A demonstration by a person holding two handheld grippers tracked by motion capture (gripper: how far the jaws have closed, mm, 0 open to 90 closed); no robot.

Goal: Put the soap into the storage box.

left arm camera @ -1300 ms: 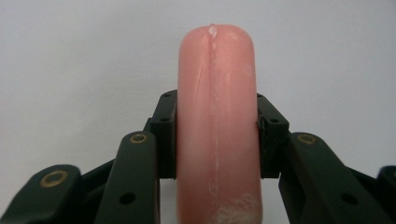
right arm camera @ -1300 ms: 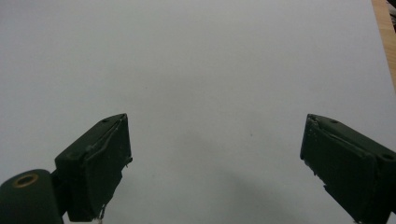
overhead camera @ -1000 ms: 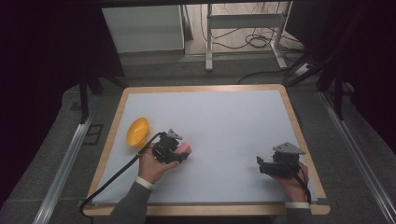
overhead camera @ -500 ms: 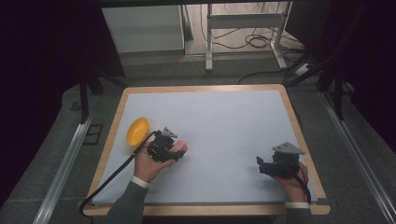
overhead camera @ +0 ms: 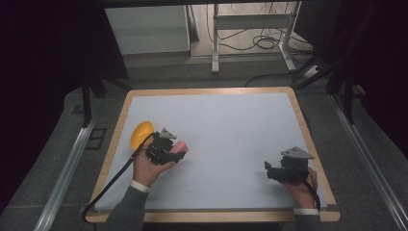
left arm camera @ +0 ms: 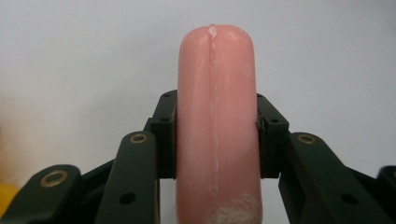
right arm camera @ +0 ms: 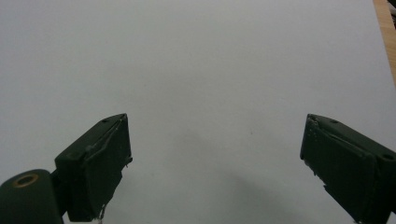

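On the high view I see my left tool [overhead camera: 174,153] over the left part of the table [overhead camera: 231,139], clamped on a pink sausage [overhead camera: 180,146] that pokes out past the jaws toward the table's middle. The left gripper view confirms the hold: the sausage [left arm camera: 215,126] stands lengthwise between the two black pads [left arm camera: 167,135], both pressed flat against its sides, its rounded end beyond them and a pale seam running down its length (the lower end looks a little frosted or scuffed). Whether the sausage touches the table or sits just above it, I cannot tell.

Just beside that tool, toward the table's left edge, lies a yellow-orange rounded thing [overhead camera: 142,134]; a sliver of the same yellow shows at the lower left corner of the left gripper view. It is close behind the left hand [overhead camera: 149,168], near the tool's body.

My right tool [overhead camera: 270,170] rests low near the table's right front corner, well apart from the left one, with its grey plate on top. In the right gripper view its jaws stand wide apart with bare white surface between them; the wooden rim [right arm camera: 385,32] shows at the upper right.

Beyond the table's far edge are metal frame legs [overhead camera: 215,38] and loose cables on the floor [overhead camera: 262,43].
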